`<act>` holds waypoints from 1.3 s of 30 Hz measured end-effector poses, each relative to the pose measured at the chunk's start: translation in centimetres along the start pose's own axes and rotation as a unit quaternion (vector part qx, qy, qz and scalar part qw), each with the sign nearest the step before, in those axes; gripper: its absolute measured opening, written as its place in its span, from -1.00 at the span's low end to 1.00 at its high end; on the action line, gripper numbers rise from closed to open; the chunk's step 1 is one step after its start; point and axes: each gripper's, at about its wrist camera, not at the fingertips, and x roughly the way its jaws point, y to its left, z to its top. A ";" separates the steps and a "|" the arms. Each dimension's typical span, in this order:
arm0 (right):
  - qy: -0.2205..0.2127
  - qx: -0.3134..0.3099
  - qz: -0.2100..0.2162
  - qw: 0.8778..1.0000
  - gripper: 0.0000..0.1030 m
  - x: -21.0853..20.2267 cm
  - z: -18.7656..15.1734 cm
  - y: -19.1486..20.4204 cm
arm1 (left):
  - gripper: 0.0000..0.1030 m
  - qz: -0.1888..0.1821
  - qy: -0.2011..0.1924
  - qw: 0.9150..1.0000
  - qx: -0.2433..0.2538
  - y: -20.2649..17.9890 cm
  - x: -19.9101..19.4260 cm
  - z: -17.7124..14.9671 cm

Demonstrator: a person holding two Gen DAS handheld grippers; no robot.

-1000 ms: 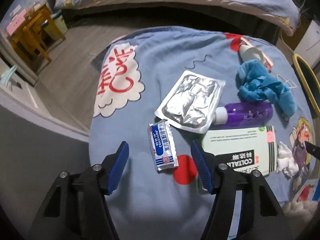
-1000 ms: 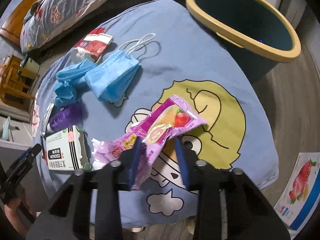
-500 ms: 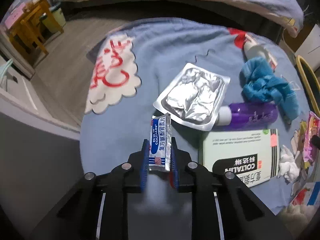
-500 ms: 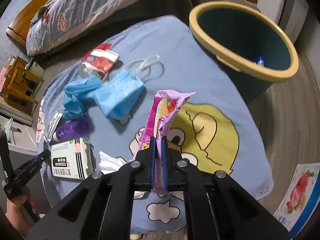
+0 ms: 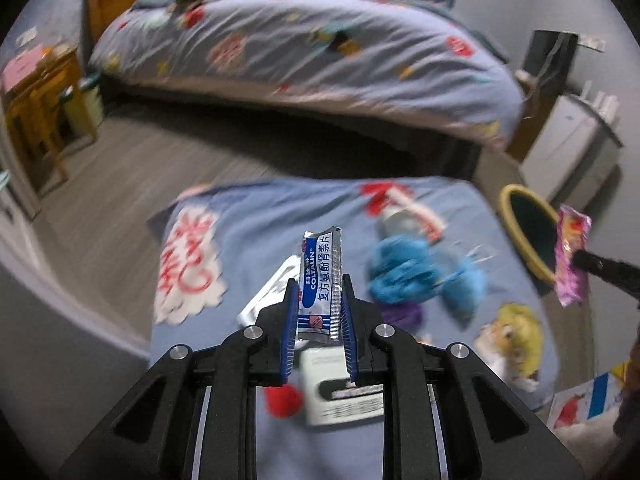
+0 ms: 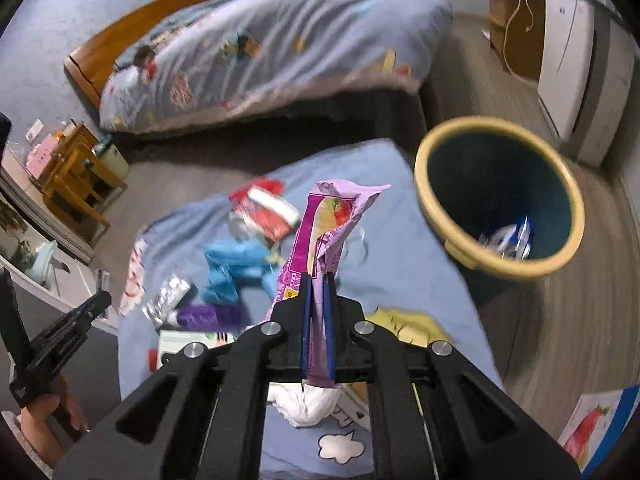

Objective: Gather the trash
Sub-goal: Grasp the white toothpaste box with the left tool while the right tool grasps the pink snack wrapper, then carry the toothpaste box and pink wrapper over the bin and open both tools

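Left tool [image 5: 319, 312] clamps one foil sachet [image 5: 321, 280]; right tool [image 6: 318, 308] clamps one purple wrapper [image 6: 326, 232]; one bin [image 6: 498, 196]

Layout: low table before bed, bin at table's right.
Bin [image 6: 498, 196] stands beside the table [image 6: 420, 280]; bed [image 6: 280, 44] behind both; masks [image 6: 236, 264], bottle [image 6: 208, 316], box [image 6: 192, 340] on table.

Dim indoor light, no clear source, soft shadow under the bed [image 5: 304, 56]. Heavy motion blur across the table cloth [image 5: 256, 216] and items beyond it; left gripper [image 5: 320, 320] and sachet [image 5: 322, 280] stay sharp. Fisheye bending, black vignette corners.
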 end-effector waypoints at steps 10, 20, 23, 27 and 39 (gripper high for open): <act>-0.068 -0.025 0.011 0.997 -0.89 -6.4 5.5 -3.7 | -0.59 -0.027 -0.033 0.998 0.055 -5.7 -1.9 1.2; -0.079 0.009 -0.019 0.997 -0.89 -6.7 8.5 -11.2 | -0.59 -0.070 -0.043 0.989 0.120 -14.1 -1.7 3.6; -0.075 0.004 -0.043 0.996 -0.89 -5.9 8.9 -12.8 | -0.59 -0.088 -0.045 0.986 0.136 -16.8 -1.3 4.4; -0.064 0.025 -0.051 0.996 -0.89 -4.7 9.0 -16.1 | -0.59 -0.116 -0.043 0.979 0.163 -21.4 0.1 5.5; -0.035 0.079 -0.074 0.994 -0.89 -0.8 9.1 -21.6 | -0.59 -0.158 0.015 0.965 0.210 -30.9 7.1 5.8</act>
